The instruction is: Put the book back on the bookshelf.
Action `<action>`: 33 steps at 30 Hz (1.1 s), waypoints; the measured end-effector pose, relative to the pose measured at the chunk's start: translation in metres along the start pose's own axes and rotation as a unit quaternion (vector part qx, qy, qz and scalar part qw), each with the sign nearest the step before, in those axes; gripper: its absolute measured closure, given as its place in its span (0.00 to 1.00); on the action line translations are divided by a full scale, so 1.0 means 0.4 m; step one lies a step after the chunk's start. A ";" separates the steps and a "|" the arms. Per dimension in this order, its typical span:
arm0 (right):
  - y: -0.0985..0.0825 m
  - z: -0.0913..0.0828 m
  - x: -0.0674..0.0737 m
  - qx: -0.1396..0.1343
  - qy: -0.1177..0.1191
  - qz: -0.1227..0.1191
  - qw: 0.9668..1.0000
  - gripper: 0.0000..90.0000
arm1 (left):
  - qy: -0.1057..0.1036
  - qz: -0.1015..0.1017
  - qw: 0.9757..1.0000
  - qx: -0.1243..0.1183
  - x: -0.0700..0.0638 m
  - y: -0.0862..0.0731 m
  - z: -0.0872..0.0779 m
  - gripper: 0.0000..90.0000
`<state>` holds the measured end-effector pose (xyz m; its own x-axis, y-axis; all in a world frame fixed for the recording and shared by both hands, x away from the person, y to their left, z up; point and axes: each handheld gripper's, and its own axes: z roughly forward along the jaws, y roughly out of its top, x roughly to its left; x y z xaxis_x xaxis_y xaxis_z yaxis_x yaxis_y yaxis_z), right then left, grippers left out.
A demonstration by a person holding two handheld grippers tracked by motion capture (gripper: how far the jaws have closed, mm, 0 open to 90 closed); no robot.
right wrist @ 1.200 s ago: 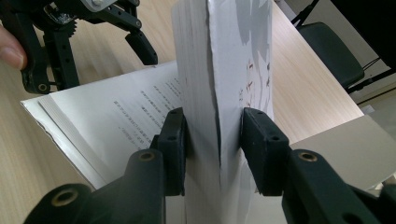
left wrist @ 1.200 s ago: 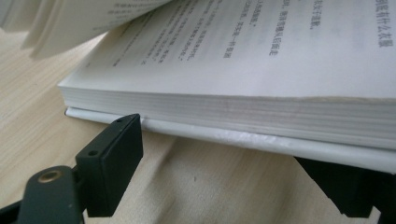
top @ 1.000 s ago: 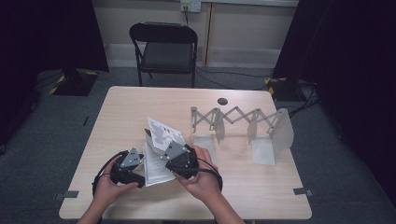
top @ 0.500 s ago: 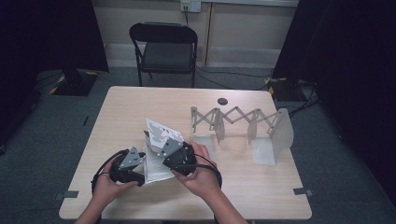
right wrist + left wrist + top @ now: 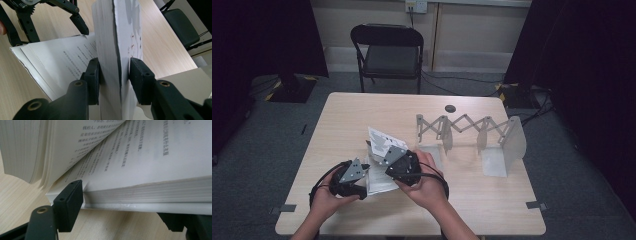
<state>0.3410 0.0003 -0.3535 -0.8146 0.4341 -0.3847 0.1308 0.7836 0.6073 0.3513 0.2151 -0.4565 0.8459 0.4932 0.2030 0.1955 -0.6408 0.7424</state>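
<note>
Near the front-left edge of the bench [image 5: 362, 107], the book [image 5: 60, 65] is opened: its upper part is clamped upright by the right tongs [image 5: 113, 75], while the left tongs [image 5: 120, 207], just closing, straddle its flat lower pages, not yet pressed.

Lab-like recording room: black curtains [image 5: 272, 35], lone table [image 5: 362, 107], folding chair [image 5: 389, 47], taped floor.

In the left hand-held gripper view we see the book [image 5: 150, 170] cut off top & right, its far print blurred. From the high view its text is too small to read.
</note>
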 end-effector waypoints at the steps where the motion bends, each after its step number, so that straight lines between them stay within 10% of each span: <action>1: 0.000 0.000 0.000 -0.001 -0.001 0.000 1.000 0.69 | -0.001 -0.001 1.000 -0.001 -0.001 0.000 0.001 0.31; 33: 0.023 -0.009 -0.009 0.011 0.016 -0.012 1.000 0.69 | -0.008 0.088 0.996 0.002 -0.018 0.043 -0.029 0.46</action>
<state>0.3431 0.0044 -0.3439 -0.8356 0.4003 -0.3763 0.1225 0.8034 0.5827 0.3427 0.2073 -0.4378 0.8746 0.3642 0.3199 0.0460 -0.7192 0.6932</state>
